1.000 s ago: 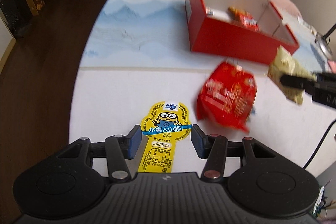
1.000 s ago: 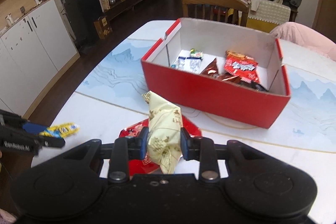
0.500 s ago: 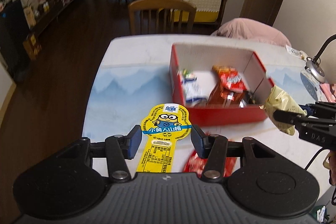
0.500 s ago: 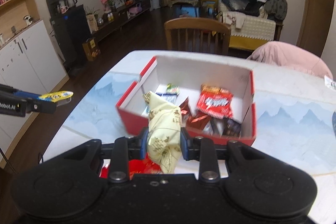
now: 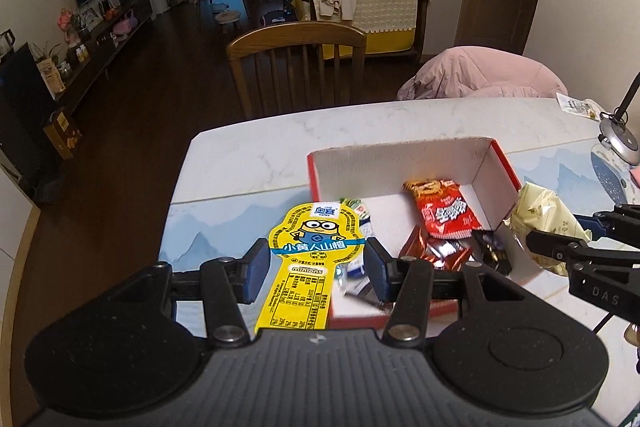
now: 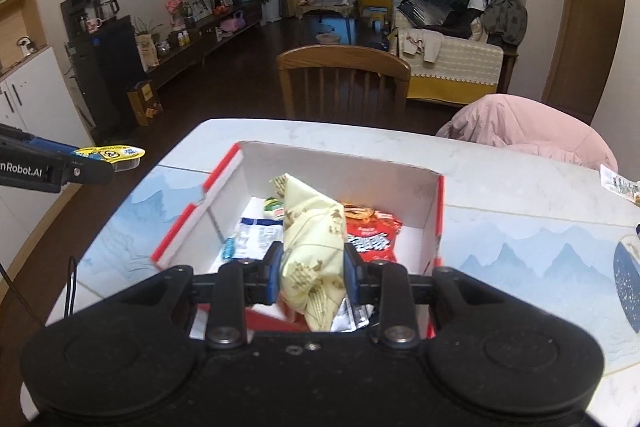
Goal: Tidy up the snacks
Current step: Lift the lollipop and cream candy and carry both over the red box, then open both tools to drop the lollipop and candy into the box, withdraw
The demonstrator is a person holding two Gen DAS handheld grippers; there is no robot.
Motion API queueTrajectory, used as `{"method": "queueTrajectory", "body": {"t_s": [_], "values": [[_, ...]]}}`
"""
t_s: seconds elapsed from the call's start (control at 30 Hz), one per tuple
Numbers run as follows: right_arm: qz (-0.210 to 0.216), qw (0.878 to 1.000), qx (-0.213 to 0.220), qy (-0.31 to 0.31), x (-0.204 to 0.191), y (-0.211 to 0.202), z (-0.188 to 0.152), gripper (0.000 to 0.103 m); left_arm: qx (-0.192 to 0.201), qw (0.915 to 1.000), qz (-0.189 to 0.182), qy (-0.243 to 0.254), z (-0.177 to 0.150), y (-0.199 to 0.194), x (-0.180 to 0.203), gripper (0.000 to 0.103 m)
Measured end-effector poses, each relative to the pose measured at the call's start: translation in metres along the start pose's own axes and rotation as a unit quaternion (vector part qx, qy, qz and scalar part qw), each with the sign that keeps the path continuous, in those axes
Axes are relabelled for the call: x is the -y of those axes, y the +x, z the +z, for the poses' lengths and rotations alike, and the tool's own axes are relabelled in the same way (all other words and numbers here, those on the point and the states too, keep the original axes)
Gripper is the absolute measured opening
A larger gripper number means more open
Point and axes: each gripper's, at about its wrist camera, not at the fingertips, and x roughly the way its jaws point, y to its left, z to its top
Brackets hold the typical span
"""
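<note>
My left gripper point(image 5: 316, 269) is shut on a flat yellow Minions snack pack point(image 5: 316, 247) and holds it above the near left part of the red cardboard box point(image 5: 400, 157). Inside the box lie a red chip packet point(image 5: 444, 213), dark wrappers and a white packet. My right gripper point(image 6: 310, 275) is shut on a crumpled cream-yellow packet point(image 6: 312, 235), which hangs over the near side of the box point(image 6: 340, 173). In the left wrist view the cream packet point(image 5: 544, 215) sits just right of the box's right wall. The right wrist view shows the yellow pack point(image 6: 112, 153) at far left, in the left gripper.
The box stands on a white table with a blue mountain-print mat point(image 5: 224, 223). A wooden chair point(image 5: 296, 67) stands at the far edge beside a pink garment point(image 5: 480, 75). A lamp base point(image 5: 620, 139) and small packets lie at the far right. The table's left edge drops to dark floor.
Both grippers rose and moved forward with their packs, from over the bare table to above the box. The red bag on the table passed out of view below them.
</note>
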Motion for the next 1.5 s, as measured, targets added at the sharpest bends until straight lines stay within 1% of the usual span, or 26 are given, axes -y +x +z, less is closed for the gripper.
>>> {"method": "queueTrajectory", "body": {"t_s": [0.27,0.4,0.5,0.6,0.87,1.07,1.23,1.4,1.5], "values": [[-0.013,0.999,-0.031,0.014,0.025,0.039,0.013,0.028,-0.015,0.9997,0.010,0.018,0.024,0.043,0.030,0.050],[-0.022,0.998,-0.052,0.014,0.034,0.062,0.013,0.029,-0.032,0.9992,0.013,0.023,0.030,0.070,0.041,0.050],[-0.026,0.997,-0.067,0.016,0.041,0.078,0.011,0.029,-0.046,0.9984,0.016,0.029,0.033,0.089,0.047,0.050],[-0.018,0.996,-0.087,0.015,0.046,0.093,0.007,0.029,-0.056,0.9975,0.022,0.037,0.032,0.106,0.054,0.050],[-0.012,0.992,-0.122,-0.010,0.043,0.120,-0.006,0.029,-0.092,0.9942,0.026,0.048,0.028,0.144,0.064,0.050],[-0.009,0.990,-0.136,-0.021,0.040,0.132,-0.011,0.029,-0.121,0.9896,0.034,0.071,0.020,0.167,0.071,0.051],[-0.006,0.990,-0.139,-0.034,0.035,0.135,-0.015,0.029,-0.141,0.9861,0.034,0.080,0.014,0.181,0.075,0.051],[-0.004,0.989,-0.143,-0.028,0.037,0.136,-0.016,0.030,-0.161,0.9824,0.036,0.088,0.007,0.191,0.077,0.051],[-0.004,0.989,-0.147,-0.025,0.038,0.137,-0.018,0.032,-0.168,0.9811,0.029,0.092,0.003,0.194,0.079,0.051]]}}
